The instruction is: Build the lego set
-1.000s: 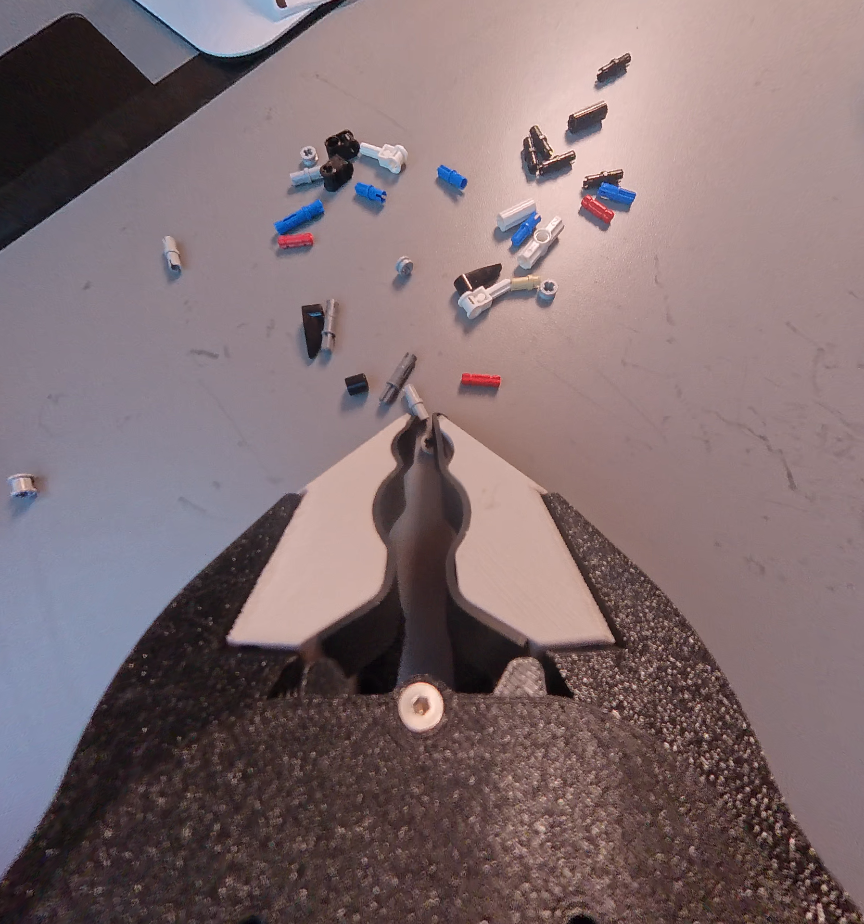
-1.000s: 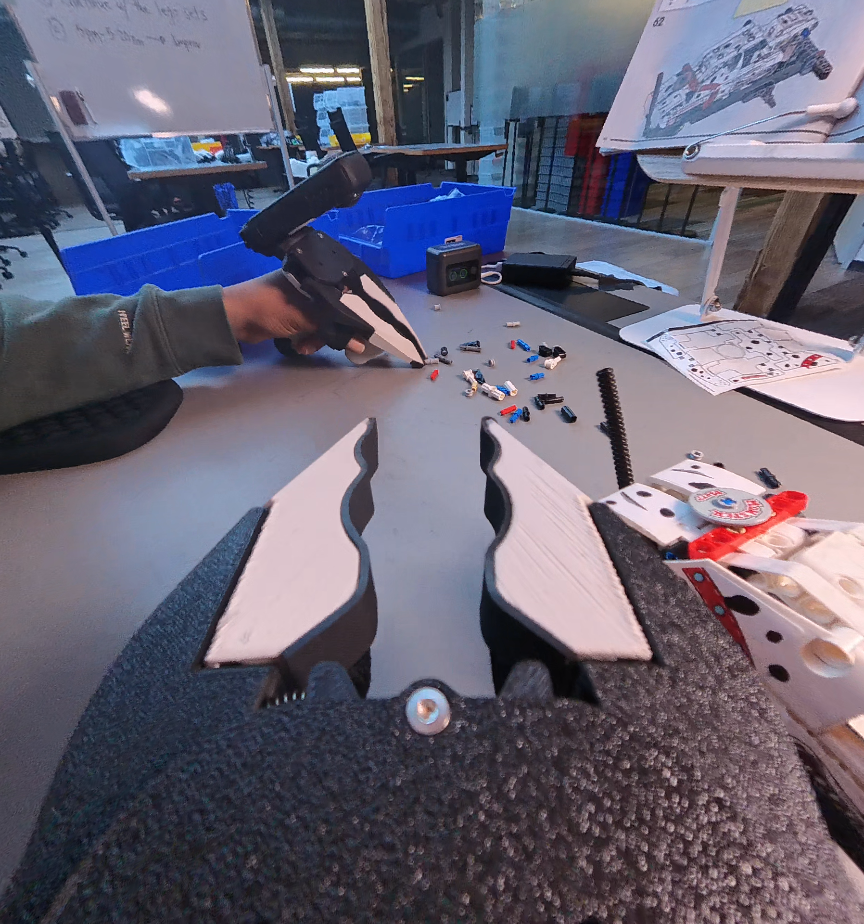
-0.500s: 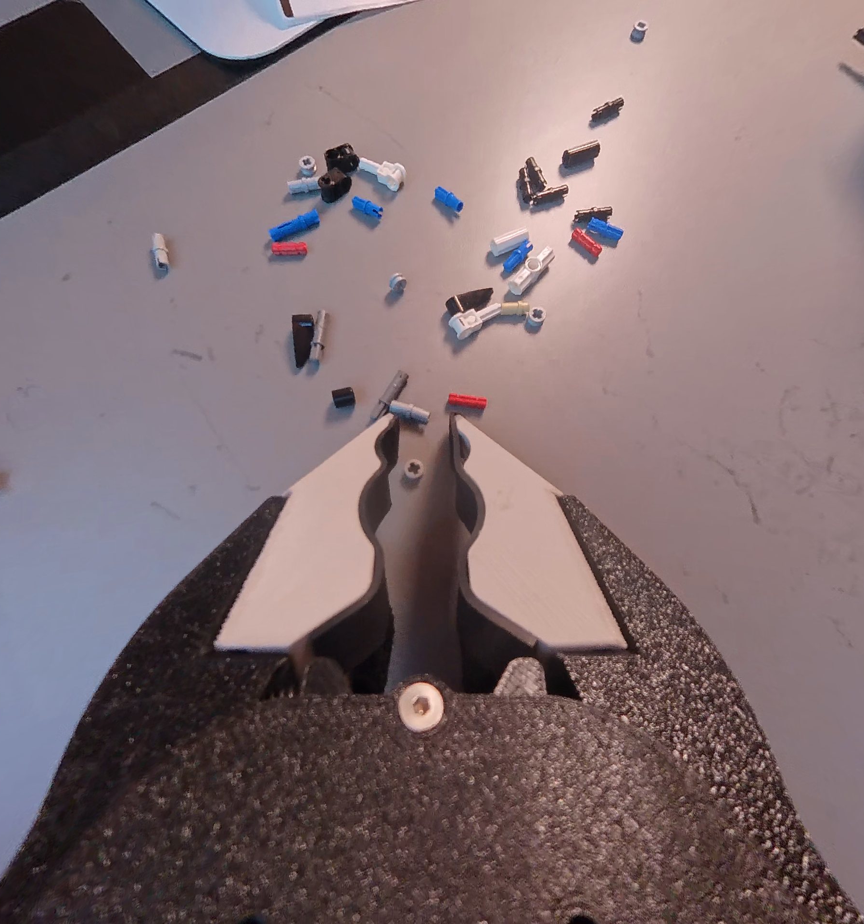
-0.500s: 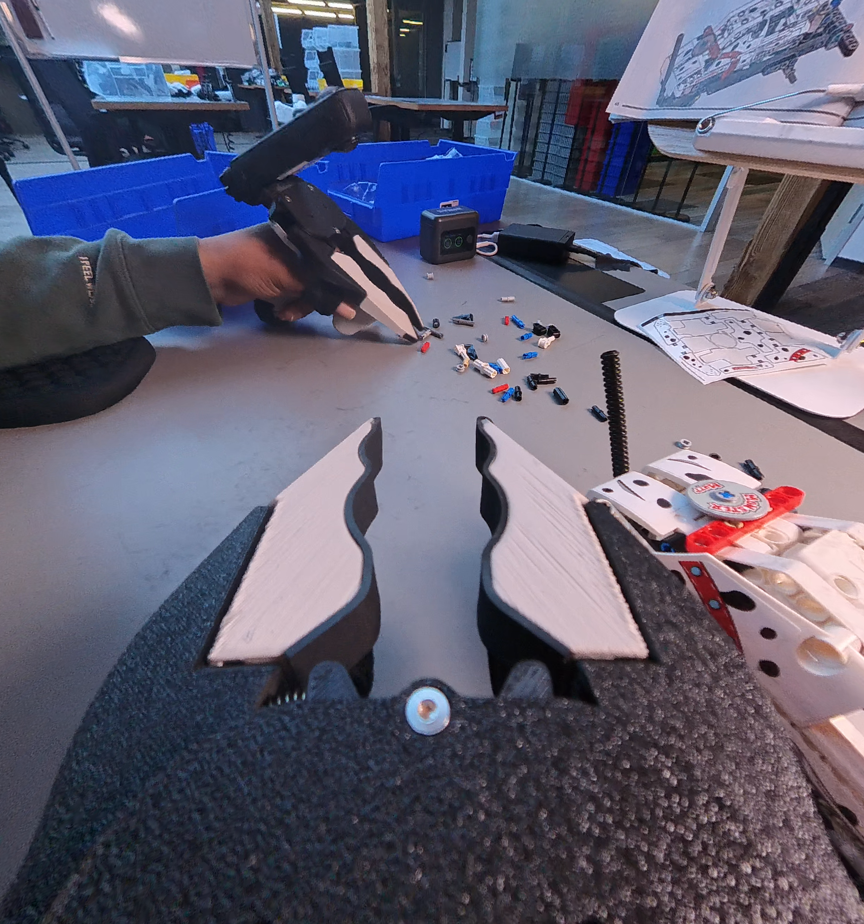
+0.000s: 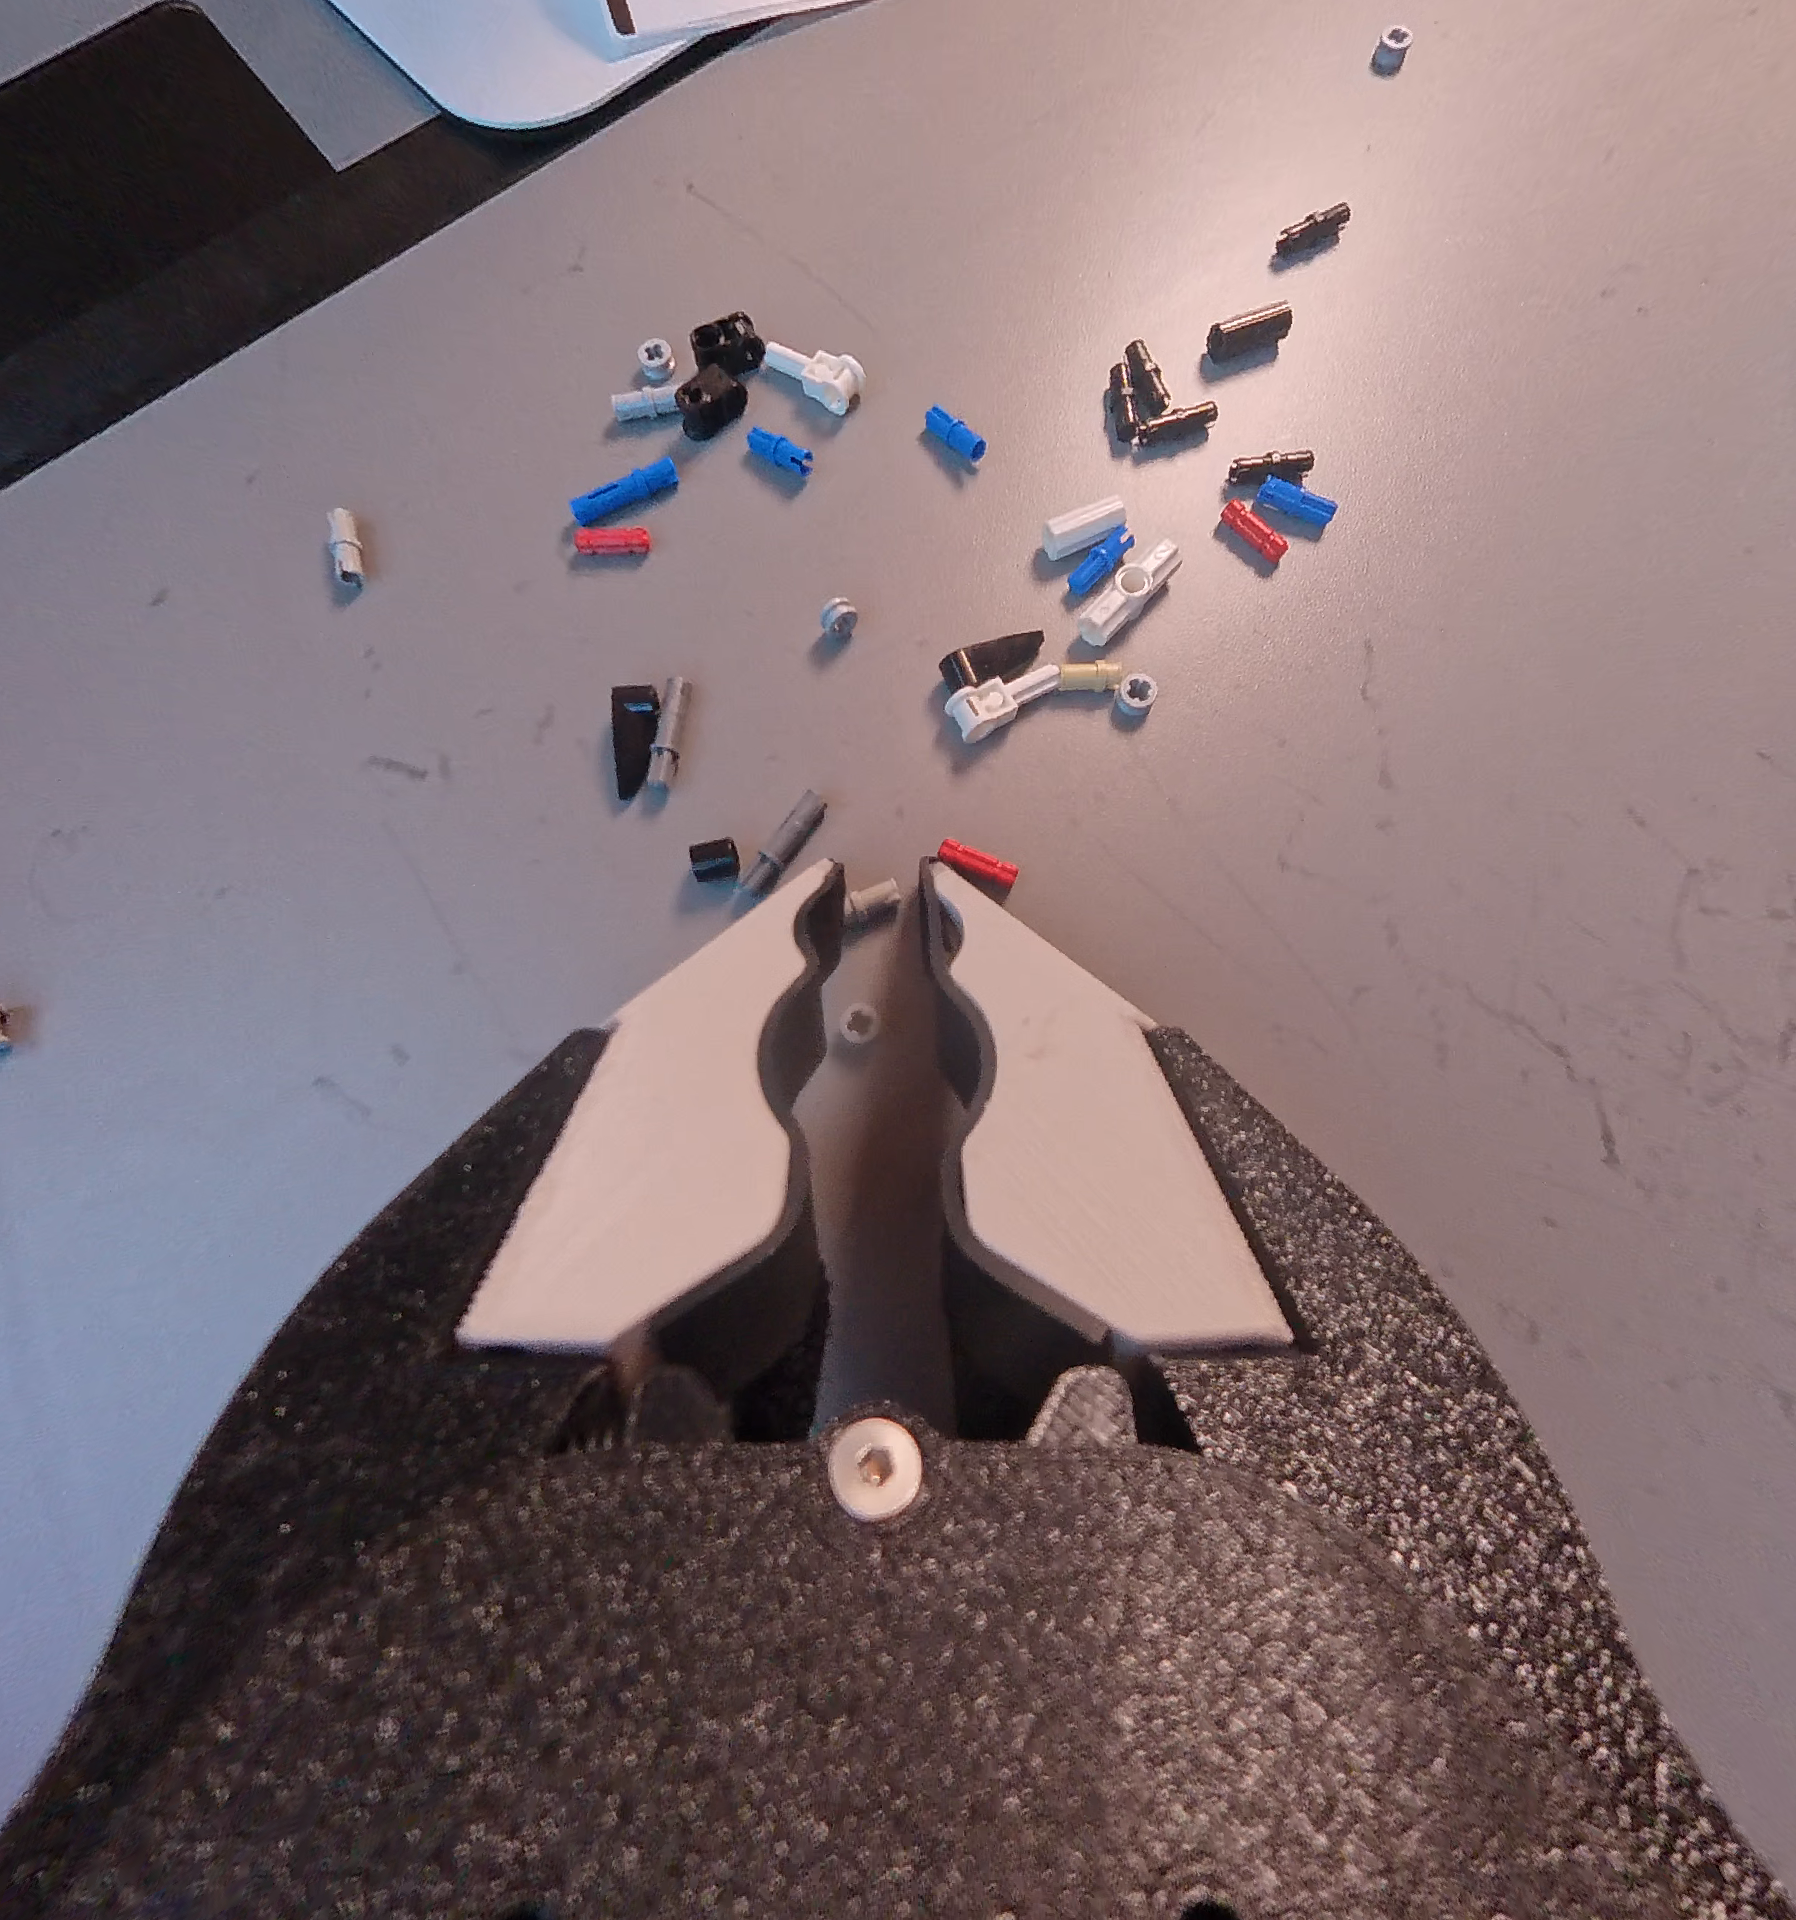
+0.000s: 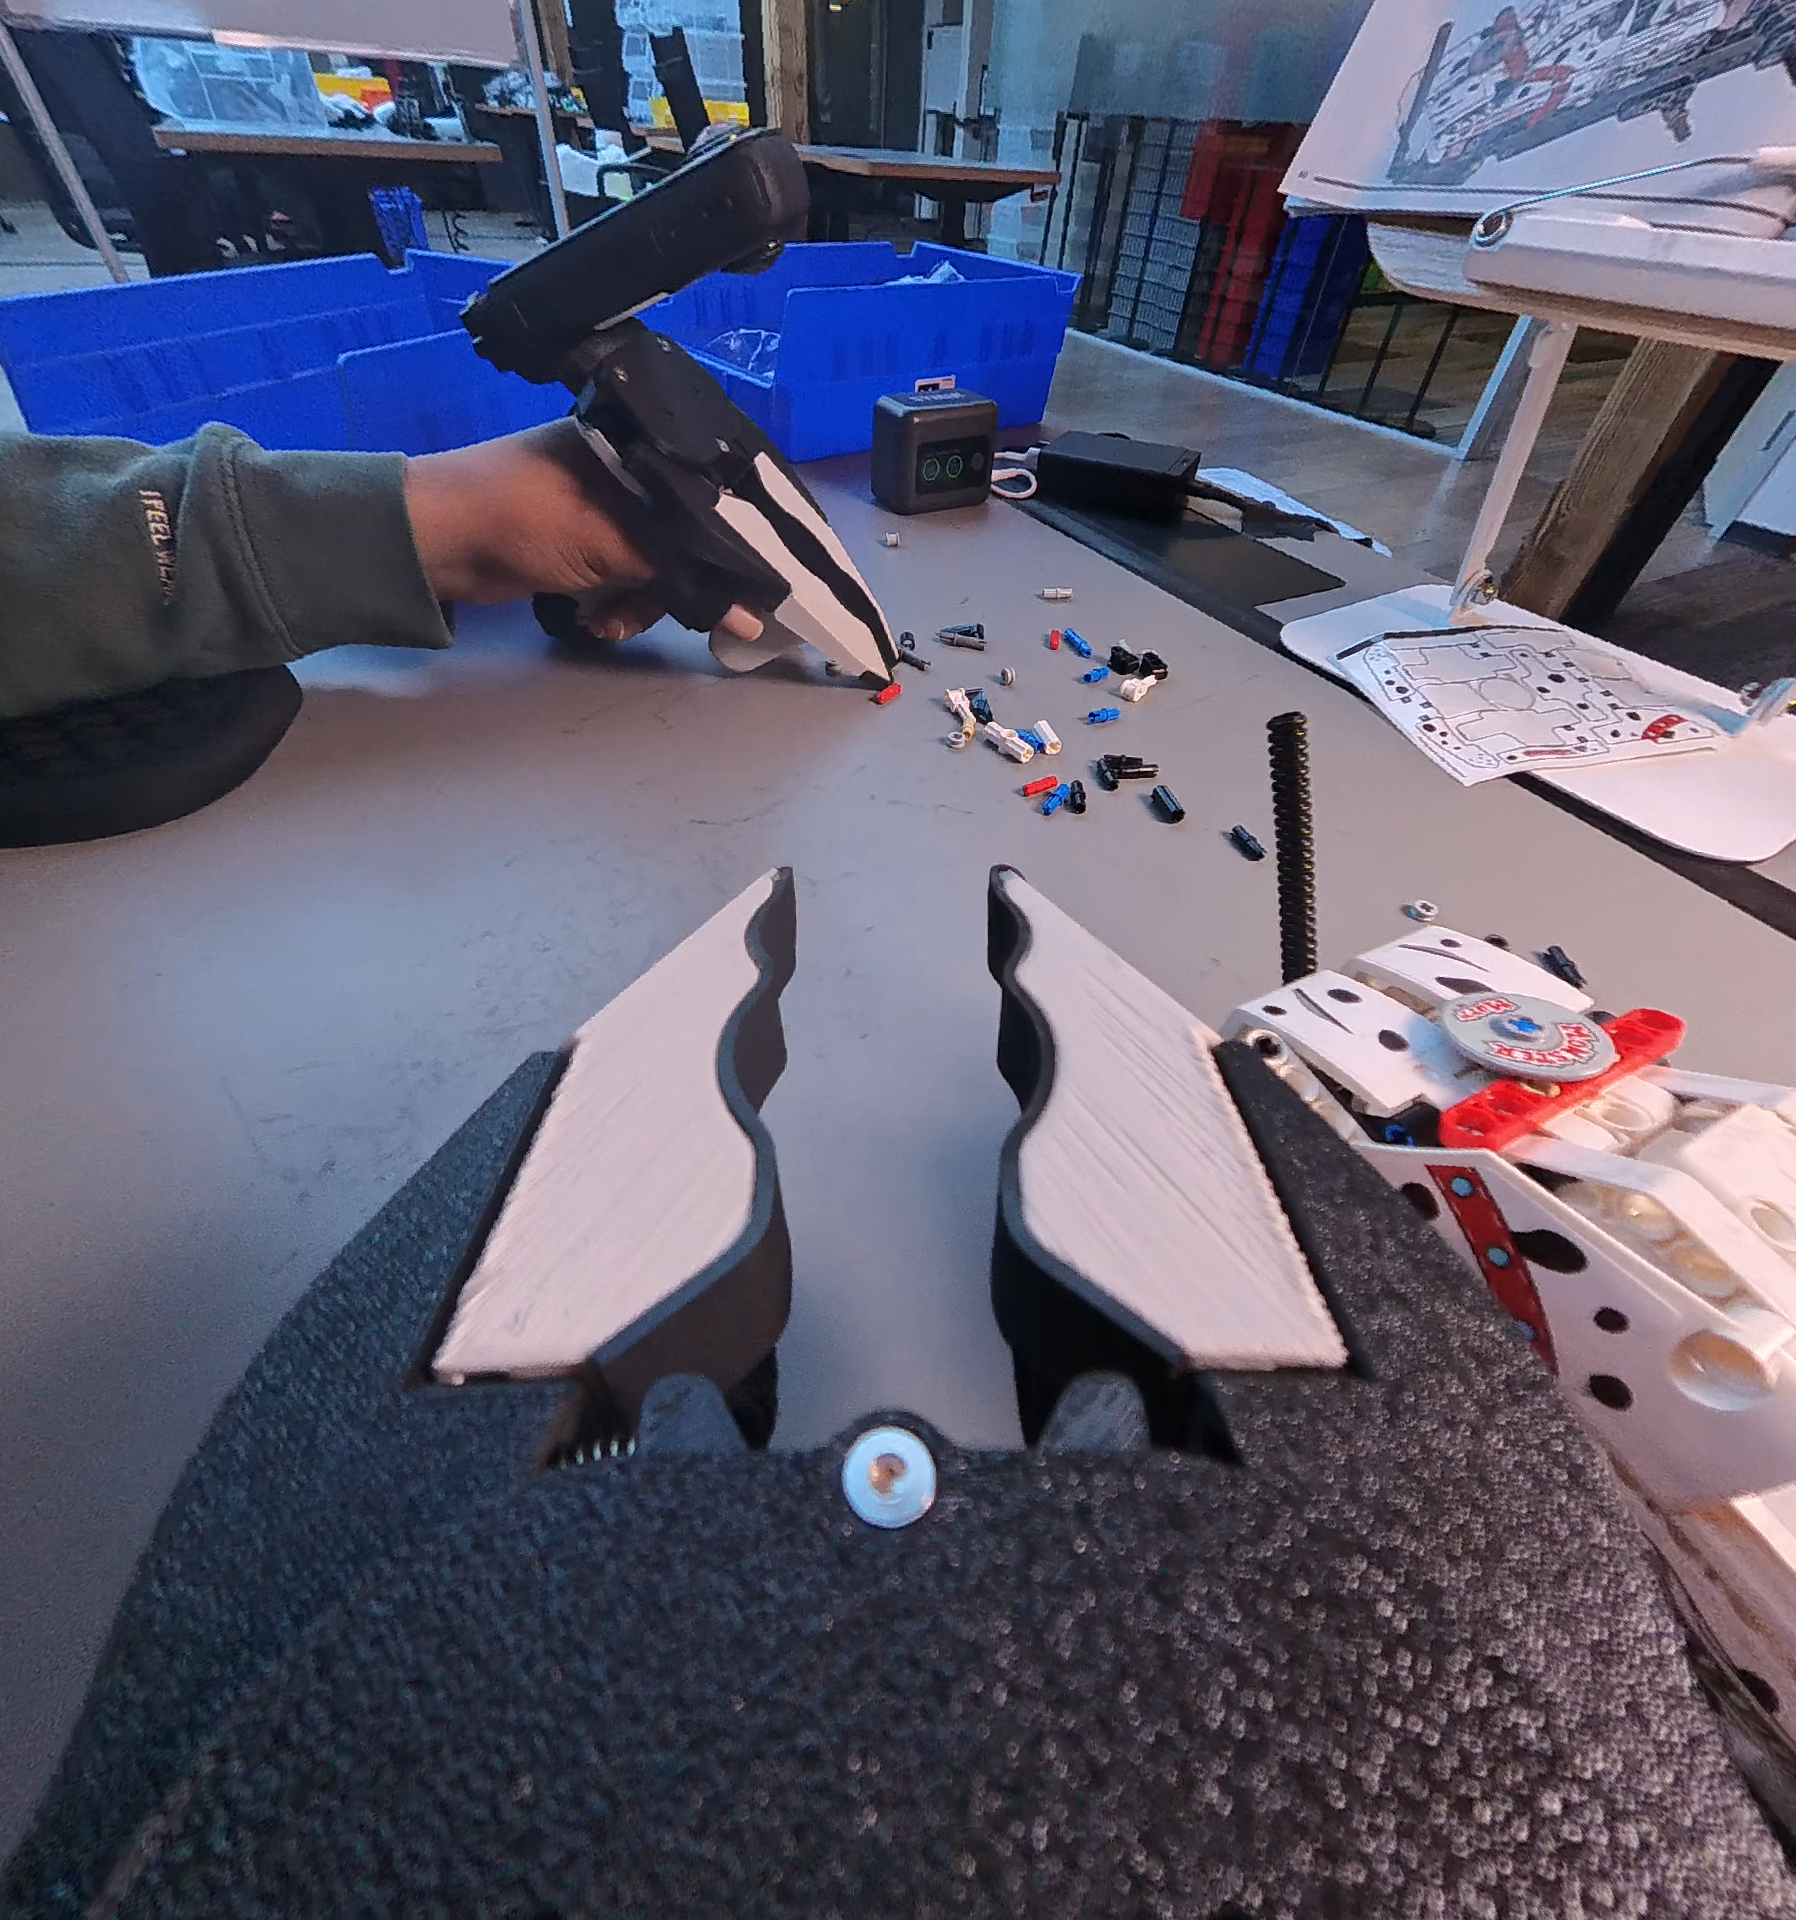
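Left wrist view shows the left gripper [image 5: 878,883] low over the grey table [image 5: 1496,935], its jaws parted narrowly and holding nothing, with a small grey pin [image 5: 873,900] lying just between the tips, a round grey bush [image 5: 858,1023] farther back between the fingers, and a red pin [image 5: 977,860] touching the outside of the right-hand tip. To grip well, I would centre the tips on the grey pin, keep clear of the red one, and close slowly so it cannot skid away. The right gripper [image 6: 892,883] hangs empty, jaws wide apart, with the white lego model [image 6: 1548,1143] just beside its right finger.
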`<state>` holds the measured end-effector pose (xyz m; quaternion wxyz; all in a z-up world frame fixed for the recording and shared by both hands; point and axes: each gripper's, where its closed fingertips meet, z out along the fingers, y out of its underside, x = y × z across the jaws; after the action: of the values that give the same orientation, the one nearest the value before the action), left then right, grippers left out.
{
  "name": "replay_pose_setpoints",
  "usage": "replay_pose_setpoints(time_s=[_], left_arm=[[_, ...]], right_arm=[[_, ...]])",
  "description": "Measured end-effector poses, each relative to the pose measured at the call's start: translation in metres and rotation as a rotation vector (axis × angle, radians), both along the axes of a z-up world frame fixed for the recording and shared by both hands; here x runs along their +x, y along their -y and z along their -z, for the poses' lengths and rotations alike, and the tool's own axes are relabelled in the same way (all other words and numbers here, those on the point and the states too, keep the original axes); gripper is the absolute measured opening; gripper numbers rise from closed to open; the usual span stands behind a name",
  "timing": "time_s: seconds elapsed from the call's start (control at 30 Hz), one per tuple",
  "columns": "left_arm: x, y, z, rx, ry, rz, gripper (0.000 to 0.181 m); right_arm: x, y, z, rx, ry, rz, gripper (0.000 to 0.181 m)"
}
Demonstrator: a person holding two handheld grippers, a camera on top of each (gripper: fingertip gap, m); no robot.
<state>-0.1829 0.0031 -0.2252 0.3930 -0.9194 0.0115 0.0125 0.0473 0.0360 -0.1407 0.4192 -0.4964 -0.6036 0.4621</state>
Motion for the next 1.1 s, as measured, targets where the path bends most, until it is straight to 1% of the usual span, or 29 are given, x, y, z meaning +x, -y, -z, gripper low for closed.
replay_pose_setpoints(time_s=[0.2,0.27,0.47,0.57,0.67,0.8,0.83,0.9,0.97,1.03,1.1], left_arm=[[-0.001,0.0,0.0,0.0,0.004,-0.007,0.008],[-0.002,0.001,0.0,-0.001,0.004,-0.009,0.0],[-0.004,0.006,-0.001,0.003,0.013,-0.018,0.0],[-0.006,0.012,-0.005,0.006,0.01,-0.031,0.0],[-0.015,0.024,-0.02,0.046,-0.003,-0.076,0.01],[-0.037,0.042,-0.037,0.114,0.048,-0.189,0.018],[-0.04,0.045,-0.037,0.116,0.066,-0.207,0.018],[-0.043,0.046,-0.028,0.092,0.095,-0.211,0.02],[-0.038,0.039,-0.018,0.073,0.094,-0.165,0.021],[-0.035,0.03,-0.009,0.037,0.057,-0.116,0.022],[-0.032,0.023,-0.003,-0.001,0.076,-0.094,0.023]], right_arm=[[0.0,-0.001,0.0,0.001,0.002,0.005,0.036],[0.0,-0.001,0.001,0.004,0.003,0.007,0.036],[0.001,-0.002,0.002,0.019,0.007,0.01,0.036],[0.002,-0.003,0.002,0.024,0.007,0.013,0.036],[0.003,-0.004,0.001,0.029,0.005,0.017,0.036],[0.004,-0.006,0.001,0.021,0.006,0.019,0.036],[0.004,-0.006,0.002,0.018,0.008,0.017,0.036],[0.003,-0.005,0.002,0.018,0.01,0.013,0.036],[0.003,-0.004,0.003,0.022,0.013,0.009,0.036],[0.003,-0.003,0.003,0.025,0.014,0.005,0.036],[0.004,-0.004,0.003,0.025,0.011,0.004,0.036]])
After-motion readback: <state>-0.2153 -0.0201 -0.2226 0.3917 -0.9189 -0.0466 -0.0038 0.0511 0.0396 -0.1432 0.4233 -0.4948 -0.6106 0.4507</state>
